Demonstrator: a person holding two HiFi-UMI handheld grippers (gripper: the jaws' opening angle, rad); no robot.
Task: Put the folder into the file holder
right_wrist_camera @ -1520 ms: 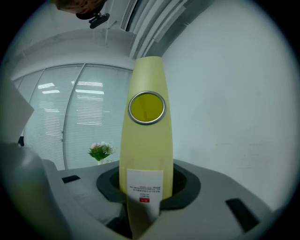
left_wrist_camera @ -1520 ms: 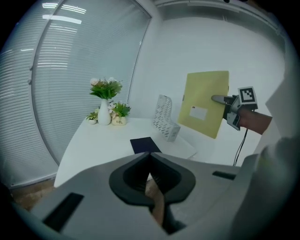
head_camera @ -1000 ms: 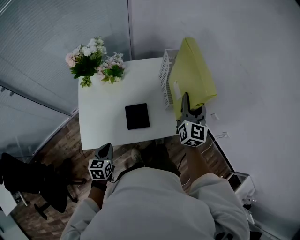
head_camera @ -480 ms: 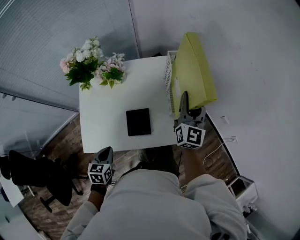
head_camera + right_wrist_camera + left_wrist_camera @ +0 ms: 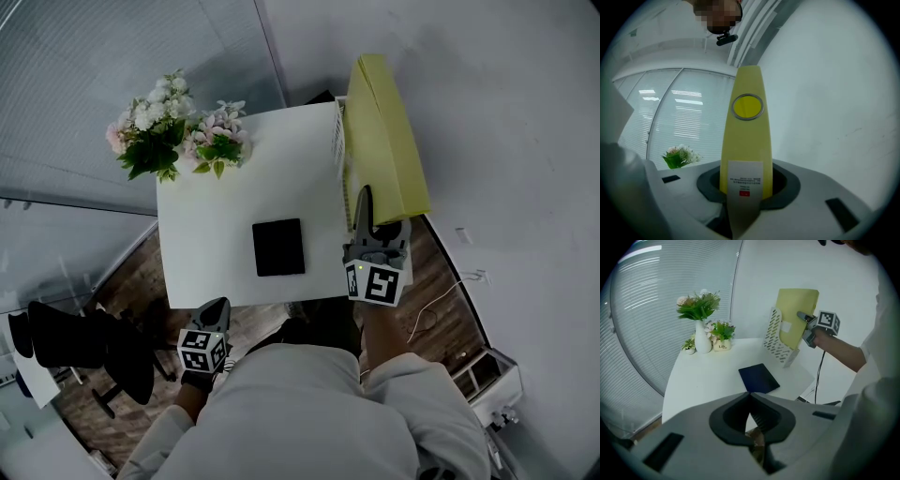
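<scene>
Folder (image 5: 382,141): pale yellow-green card, a flat rigid rectangle, held on edge w/ broad faces vertical. In head view its long axis ran 6-to-12 o'clock, away from the person. Its narrow spine faced the R claw (image 5: 364,211). The spine was smooth, w/ a metal-rimmed round hole near the top and a white printed label w/ a small red mark lower down (print too small to read). R claw was clamped on that spine end, jaws held apart by the spine's width, pads on both faces. The folder stood just at 3 o'clock of the file holder (image 5: 337,141), a white rack w/ slotted lattice wall, at the 3 o'clock edge of the tabletop (image 5: 225,216). In left gripper view the folder's lower part overlapped the rack; whether it was inside could not be told. L claw (image 5: 214,309) hung low at 7 o'clock, off the tabletop, jaws together, nothing between. On the matt white tabletop: flat black slab (image 5: 278,247) near centre, flowers (image 5: 150,141) at 10 o'clock.
</scene>
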